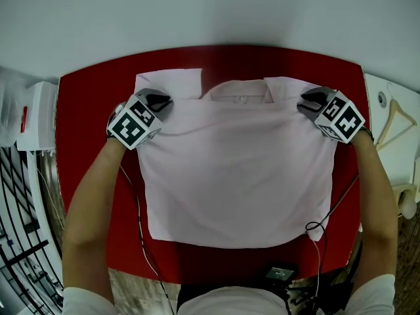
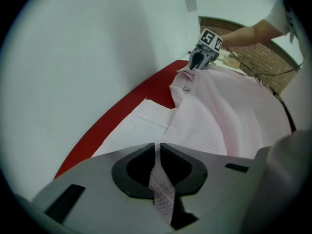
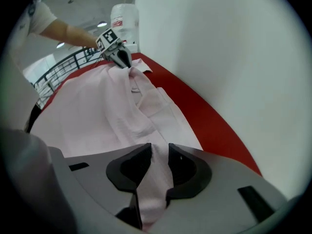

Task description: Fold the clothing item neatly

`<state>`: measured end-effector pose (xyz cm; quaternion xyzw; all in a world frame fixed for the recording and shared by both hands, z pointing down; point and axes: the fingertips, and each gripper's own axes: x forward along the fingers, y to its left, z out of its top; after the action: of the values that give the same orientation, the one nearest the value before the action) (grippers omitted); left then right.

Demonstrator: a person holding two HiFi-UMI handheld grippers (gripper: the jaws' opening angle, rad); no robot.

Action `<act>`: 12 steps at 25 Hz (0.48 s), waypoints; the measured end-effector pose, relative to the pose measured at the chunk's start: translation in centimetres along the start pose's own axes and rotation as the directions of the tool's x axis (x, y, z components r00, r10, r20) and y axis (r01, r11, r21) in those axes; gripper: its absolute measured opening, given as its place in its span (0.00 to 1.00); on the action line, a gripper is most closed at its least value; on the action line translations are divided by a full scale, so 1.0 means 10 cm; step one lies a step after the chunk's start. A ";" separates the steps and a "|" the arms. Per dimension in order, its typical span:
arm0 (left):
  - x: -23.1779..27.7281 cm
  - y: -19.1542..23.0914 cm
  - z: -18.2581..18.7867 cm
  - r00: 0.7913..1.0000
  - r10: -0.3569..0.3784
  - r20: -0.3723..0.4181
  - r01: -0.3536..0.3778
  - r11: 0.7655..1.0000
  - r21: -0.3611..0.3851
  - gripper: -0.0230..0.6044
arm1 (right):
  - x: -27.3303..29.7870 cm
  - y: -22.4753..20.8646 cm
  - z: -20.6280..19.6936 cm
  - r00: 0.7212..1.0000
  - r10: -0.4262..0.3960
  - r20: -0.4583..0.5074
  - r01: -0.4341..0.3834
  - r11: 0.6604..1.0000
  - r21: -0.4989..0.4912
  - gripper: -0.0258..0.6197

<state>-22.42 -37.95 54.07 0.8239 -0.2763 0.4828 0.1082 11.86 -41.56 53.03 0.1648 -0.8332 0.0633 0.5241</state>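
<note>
Pink shirt (image 1: 239, 176): laid flat across the middle of the red tabletop (image 1: 85, 123), collar toward the far edge, hem toward the near edge. Left claw (image 1: 159, 102): pressed together on a thin fold of the shoulder cloth, near the far left corner. Right claw (image 1: 310, 102): pinched on a thicker fold of the other shoulder, near the far right corner. Cables (image 1: 138, 228): trailed over the near edge.
</note>
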 end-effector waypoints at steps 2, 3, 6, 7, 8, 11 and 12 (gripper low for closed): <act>0.01 0.00 -0.01 1.000 0.008 -0.003 -0.008 1.000 -0.014 0.06 | 0.01 0.03 -0.01 0.999 0.044 0.024 -0.047 0.994 0.099 0.14; 0.01 0.00 -0.01 1.000 0.008 -0.003 -0.008 1.000 -0.029 0.06 | 0.00 0.04 -0.02 0.998 0.053 0.036 -0.058 0.989 0.134 0.13; -0.03 0.05 0.02 0.999 0.026 0.043 -0.020 0.993 -0.120 0.04 | -0.05 0.02 -0.01 0.998 0.025 0.063 -0.035 0.987 0.156 0.09; -0.08 0.10 0.03 0.997 0.046 0.068 -0.035 0.988 -0.152 0.04 | -0.08 0.01 0.00 0.997 0.008 0.073 -0.019 0.989 0.149 0.09; -0.12 0.16 0.05 0.993 0.072 0.090 -0.055 0.982 -0.180 0.04 | -0.10 -0.02 0.02 0.997 -0.009 0.083 -0.003 0.990 0.144 0.09; -0.24 0.34 0.05 0.980 0.154 0.125 -0.120 0.962 -0.244 0.04 | -0.18 -0.09 0.10 0.992 -0.052 0.117 0.034 0.988 0.153 0.09; -0.26 0.38 0.02 0.979 0.161 0.128 -0.123 0.956 -0.265 0.04 | -0.20 -0.12 0.11 0.989 -0.068 0.129 0.047 0.985 0.164 0.09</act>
<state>-25.32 -40.27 51.43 0.8146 -0.4021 0.3873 0.1576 12.07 -42.57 50.67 0.2342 -0.8536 0.1037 0.4536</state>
